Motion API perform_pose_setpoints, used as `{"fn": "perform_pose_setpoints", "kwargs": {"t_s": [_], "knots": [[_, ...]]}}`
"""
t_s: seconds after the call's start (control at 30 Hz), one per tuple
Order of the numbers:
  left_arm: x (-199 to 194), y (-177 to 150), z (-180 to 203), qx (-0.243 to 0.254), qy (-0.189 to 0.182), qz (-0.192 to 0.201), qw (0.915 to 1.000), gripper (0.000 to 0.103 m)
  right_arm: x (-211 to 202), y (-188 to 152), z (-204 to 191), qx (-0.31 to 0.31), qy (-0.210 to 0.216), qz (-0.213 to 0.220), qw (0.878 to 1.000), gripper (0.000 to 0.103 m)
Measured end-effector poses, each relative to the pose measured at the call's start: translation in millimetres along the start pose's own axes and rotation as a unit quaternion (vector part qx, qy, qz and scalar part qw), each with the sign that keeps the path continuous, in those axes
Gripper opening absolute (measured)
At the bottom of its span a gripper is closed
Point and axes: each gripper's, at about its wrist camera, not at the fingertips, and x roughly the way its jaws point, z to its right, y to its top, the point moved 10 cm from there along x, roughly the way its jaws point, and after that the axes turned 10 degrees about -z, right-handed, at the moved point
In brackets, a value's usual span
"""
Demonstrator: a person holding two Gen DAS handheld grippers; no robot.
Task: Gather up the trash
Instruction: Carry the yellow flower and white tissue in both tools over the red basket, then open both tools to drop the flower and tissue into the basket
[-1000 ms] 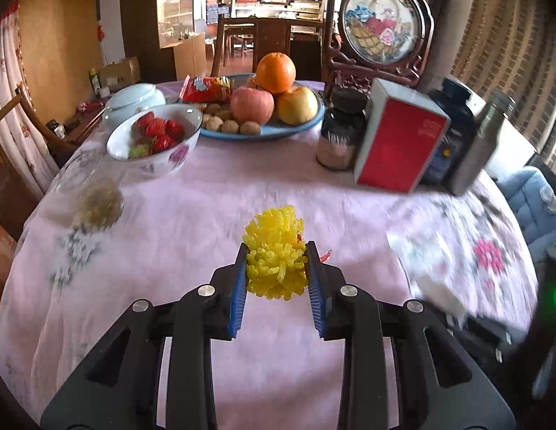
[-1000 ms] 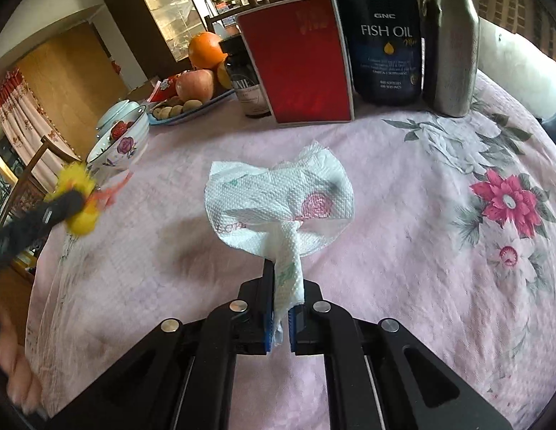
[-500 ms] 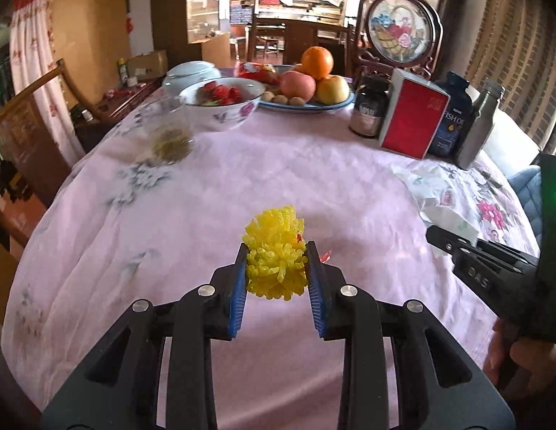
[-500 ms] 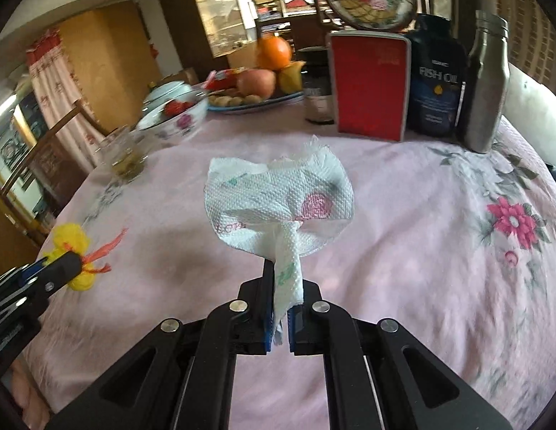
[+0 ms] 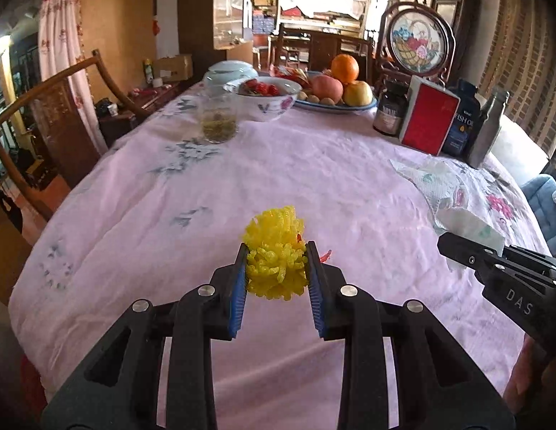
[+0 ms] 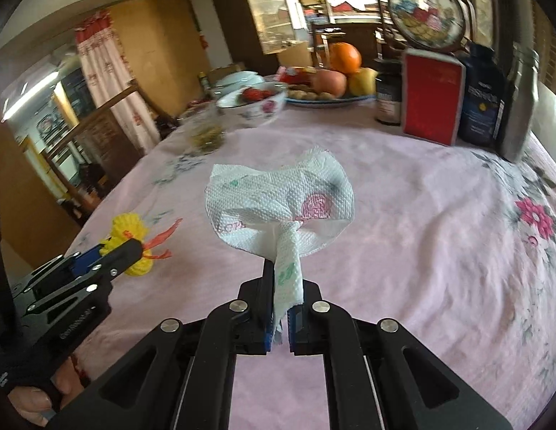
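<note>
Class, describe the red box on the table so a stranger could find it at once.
Start at the round table with the pink floral cloth and look to its far side, below the round embroidered screen. The red box stands upright between a dark jar and the fish oil bottle: the only flat-faced, bright red thing there.

Embossed paper towel (image 6: 278,200), matt cloth tablecloth (image 5: 314,179), glossy metal flask (image 5: 487,132)

Your right gripper (image 5: 443,247) hides its own pinch in the left wrist view, so you see only the paper towel (image 5: 471,227) poking out behind it. The fish oil bottle (image 5: 462,122) is half covered by the red box (image 5: 428,118). In the right wrist view, the glass (image 6: 206,134) is smeared with blur, contents unreadable.
</note>
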Motion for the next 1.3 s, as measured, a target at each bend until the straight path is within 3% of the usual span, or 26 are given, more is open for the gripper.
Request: {"fn": "perform_pose_setpoints", "kwargs": {"t_s": [0.17,0.37,0.47,0.57,0.77,0.93,1.03,1.13,1.3], "knots": [[-25.5,-15.4,-25.5,-0.013,0.017,0.023,0.9995,0.031,-5.8,-6.0,-54.0,-0.056,0.014,0.005,0.998,0.007],[-54.7,-41.4,-79.4,-0.053,0.04,0.035,0.9972,0.031,-4.8,-17.9,-153.3,-0.138,0.058,-0.001,0.989,0.007],[-74.2,-59.2,-122.9,-0.089,0.058,0.044,0.9933,0.031,-2.9,-31.1,-211.8,-0.183,0.092,-0.01,0.979,0.007],[-96.6,-85.6,-177.0,-0.138,0.078,0.053,0.9859,0.031,0.9,-53.5,-281.3,-0.241,0.14,-0.031,0.96,0.007],[-137.1,-167.7,-304.8,-0.256,0.146,0.051,0.9542,0.031,22.0,-107.3,-407.4,-0.334,0.213,-0.094,0.913,0.007],[-132.8,-257.3,-403.1,-0.354,0.203,0.002,0.9128,0.031,63.7,-156.7,-492.2,-0.387,0.235,-0.159,0.878,0.007],[-117.0,-301.3,-444.6,-0.393,0.233,-0.032,0.8892,0.031,100.3,-183.2,-531.8,-0.396,0.234,-0.203,0.864,0.007],[-95.9,-333.6,-475.5,-0.415,0.242,-0.059,0.8749,0.031,141.8,-211.2,-562.4,-0.396,0.225,-0.254,0.853,0.008],[-62.9,-369.6,-508.6,-0.442,0.235,-0.093,0.8608,0.031,199.6,-248.1,-586.3,-0.397,0.203,-0.314,0.838,0.008]]}}
